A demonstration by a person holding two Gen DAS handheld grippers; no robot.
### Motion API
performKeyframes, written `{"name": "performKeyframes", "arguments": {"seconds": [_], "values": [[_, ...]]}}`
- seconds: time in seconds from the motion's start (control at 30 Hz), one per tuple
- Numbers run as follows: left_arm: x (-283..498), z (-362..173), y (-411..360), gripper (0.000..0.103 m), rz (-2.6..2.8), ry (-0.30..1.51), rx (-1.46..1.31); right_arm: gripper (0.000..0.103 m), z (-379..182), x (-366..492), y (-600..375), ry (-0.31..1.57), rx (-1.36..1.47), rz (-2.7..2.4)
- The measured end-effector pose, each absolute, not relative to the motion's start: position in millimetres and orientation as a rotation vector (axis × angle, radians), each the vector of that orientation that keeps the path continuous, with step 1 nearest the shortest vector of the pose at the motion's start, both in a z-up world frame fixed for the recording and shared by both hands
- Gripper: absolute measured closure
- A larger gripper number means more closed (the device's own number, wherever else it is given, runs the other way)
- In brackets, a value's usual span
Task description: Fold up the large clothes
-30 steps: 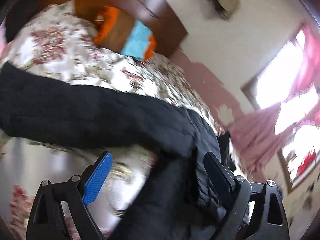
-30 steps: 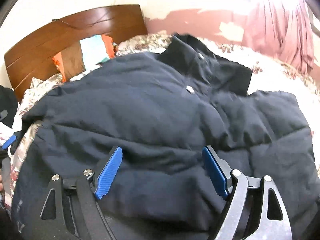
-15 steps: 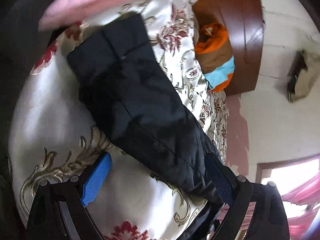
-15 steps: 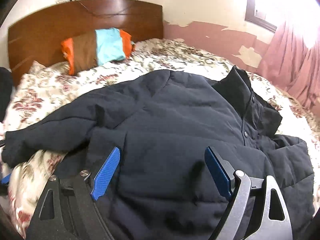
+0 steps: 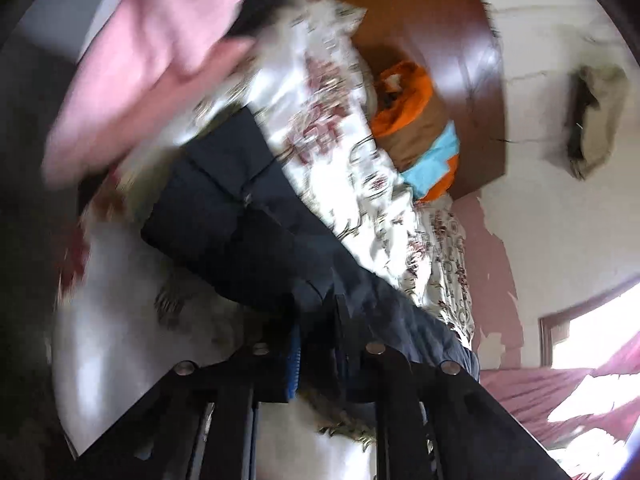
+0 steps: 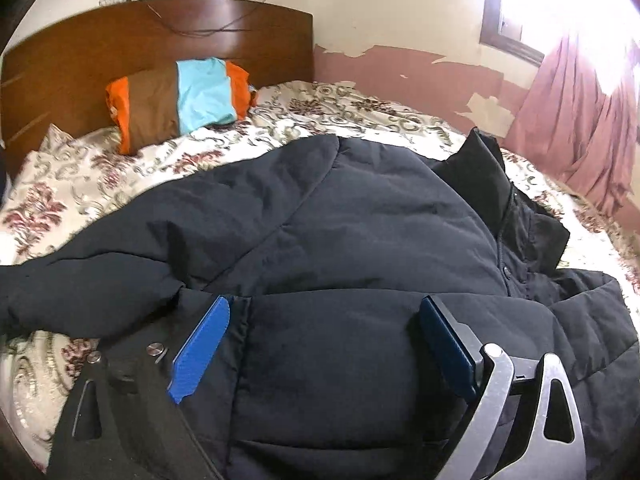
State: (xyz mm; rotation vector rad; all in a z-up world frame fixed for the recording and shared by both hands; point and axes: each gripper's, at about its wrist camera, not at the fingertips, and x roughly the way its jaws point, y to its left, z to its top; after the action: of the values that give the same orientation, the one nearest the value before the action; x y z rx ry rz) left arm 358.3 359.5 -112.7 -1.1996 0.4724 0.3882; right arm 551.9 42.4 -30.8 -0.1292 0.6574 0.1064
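Left claw: your left claw [image 5: 316, 356] is pinched narrow on the jacket sleeve [image 5: 256, 240], with dark fabric bunched between its 2 blue pads; this view is blurred by motion.
Right claw: your right claw [image 6: 324, 344] is spread wide, its 2 blue pads [image 6: 200, 344] apart, low over the jacket body; you cannot tell whether the pads touch the fabric.
Jacket: the black padded jacket [image 6: 340, 240] lies spread across the bed [image 6: 60, 184], front side up, its collar [image 6: 488, 176] toward the bed's right edge and curtain side.
Sleeve: in the right wrist view, 1 sleeve runs out to the bed's left edge; in the left wrist view its cuff end lies on the floral bedspread [image 5: 320, 120].
Pillow: an orange, brown and light blue pillow [image 6: 180, 100] leans at the head of the bed against the wooden headboard [image 6: 120, 40], well apart from the jacket.
Room: a pink curtain [image 6: 580, 120] hangs by a bright window [image 6: 520, 8] beyond the bed's right edge.
Blur: a pink blurred shape [image 5: 152, 60] crosses the top left of the left wrist view; you cannot tell what it is.
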Motion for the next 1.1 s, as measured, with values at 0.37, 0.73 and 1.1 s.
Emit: {"name": "performKeyframes", "arguments": {"seconds": [0.37, 0.73, 1.1], "values": [[350.6, 8.1, 300.8, 0.096, 0.162, 0.109, -0.742, 0.010, 29.6, 495.9, -33.5, 0.537, -0.012, 0.166], [363.8, 59.2, 130.6, 0.097, -0.482, 0.115, -0.380, 0.010, 39.1, 462.1, -133.2, 0.540, 0.061, 0.058], [423.8, -4.6, -1.4, 0.096, -0.620, 0.516, -0.174, 0.010, -0.4, 445.5, -244.0, 0.591, 0.416, 0.266]]}}
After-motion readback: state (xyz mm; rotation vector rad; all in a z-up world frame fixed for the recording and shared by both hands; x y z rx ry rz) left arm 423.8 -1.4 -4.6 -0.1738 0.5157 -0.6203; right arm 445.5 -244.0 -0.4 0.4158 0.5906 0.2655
